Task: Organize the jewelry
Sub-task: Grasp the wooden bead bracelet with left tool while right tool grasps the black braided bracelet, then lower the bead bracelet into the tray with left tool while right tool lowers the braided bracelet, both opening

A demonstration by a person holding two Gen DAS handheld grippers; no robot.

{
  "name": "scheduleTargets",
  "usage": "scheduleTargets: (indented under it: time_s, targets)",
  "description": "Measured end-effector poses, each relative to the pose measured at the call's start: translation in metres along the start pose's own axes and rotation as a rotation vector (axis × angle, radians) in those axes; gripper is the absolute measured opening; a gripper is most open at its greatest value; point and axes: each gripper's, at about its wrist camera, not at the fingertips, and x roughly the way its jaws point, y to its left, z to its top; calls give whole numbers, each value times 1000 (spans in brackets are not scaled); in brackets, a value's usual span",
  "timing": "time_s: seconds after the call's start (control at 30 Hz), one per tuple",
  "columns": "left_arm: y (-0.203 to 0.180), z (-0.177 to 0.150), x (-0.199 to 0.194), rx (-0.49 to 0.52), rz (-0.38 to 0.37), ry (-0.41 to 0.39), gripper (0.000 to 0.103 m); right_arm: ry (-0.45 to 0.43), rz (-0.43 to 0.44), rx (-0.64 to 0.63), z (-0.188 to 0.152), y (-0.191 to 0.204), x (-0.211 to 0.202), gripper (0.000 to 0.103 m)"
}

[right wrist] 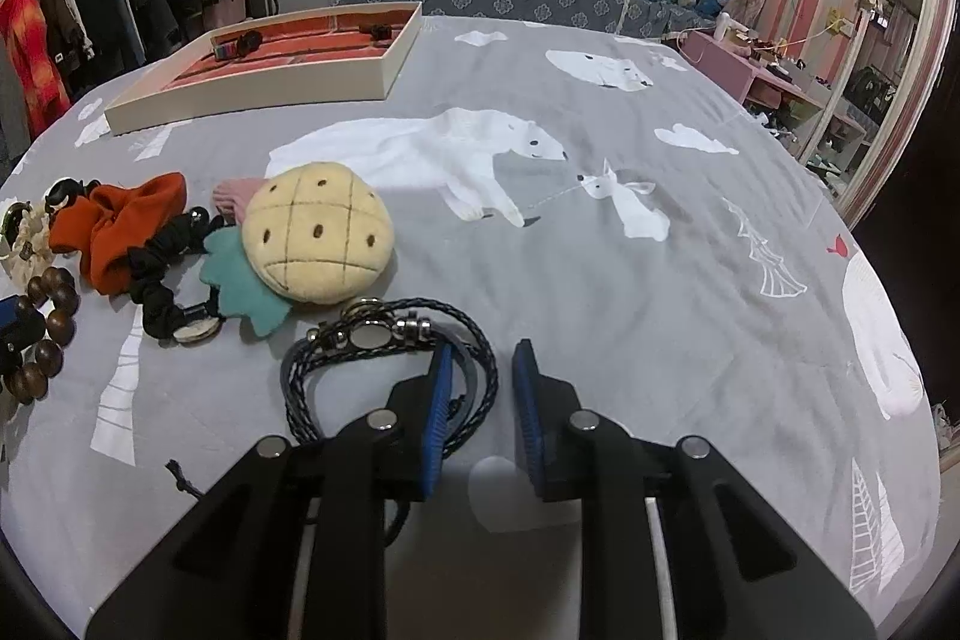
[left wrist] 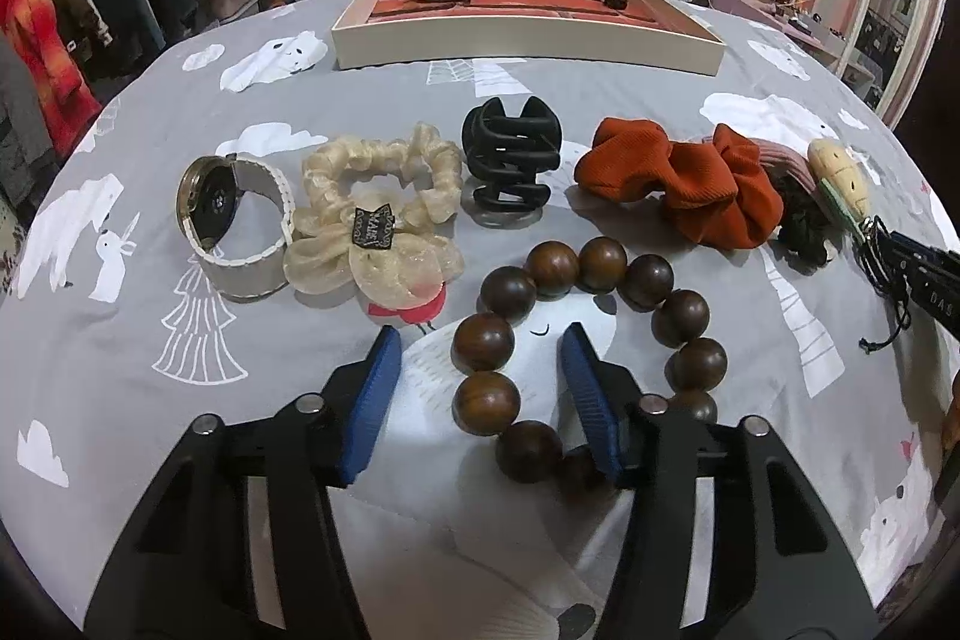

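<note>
My left gripper [left wrist: 480,346] is open, low over the grey bedspread, with one side of a brown wooden bead bracelet [left wrist: 684,316] between its blue fingers; the right finger sits inside the ring. Behind lie a cuff watch [left wrist: 240,226], a cream scrunchie [left wrist: 372,214], a black claw clip [left wrist: 510,160] and an orange scrunchie [left wrist: 690,172]. My right gripper [right wrist: 483,358] is open, its left finger inside a dark braided cord bracelet [right wrist: 384,334], the bracelet's edge between the fingers. A pineapple plush hair tie [right wrist: 318,238] lies just beyond.
A cream jewelry tray [left wrist: 528,46] with red compartments stands at the far side and holds two items; it also shows in the right wrist view [right wrist: 264,88]. A clothes rack [left wrist: 90,10] stands at the left. A dresser and mirror [right wrist: 870,100] stand at the right.
</note>
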Motion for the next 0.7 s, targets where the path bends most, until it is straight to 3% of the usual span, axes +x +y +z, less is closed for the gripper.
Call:
scheduleTargets:
  time_s: [0.07, 0.43, 0.7]
  targets:
    - [-2, 0, -1, 17, 4, -5, 40, 0, 2, 1, 0, 0, 0, 22]
    - [-2, 1, -2, 27, -7, -9, 18, -6, 8, -10, 0, 4, -2, 12]
    - [1, 0, -4, 12, -28, -16, 18, -50, 12, 18, -1, -2, -11, 10]
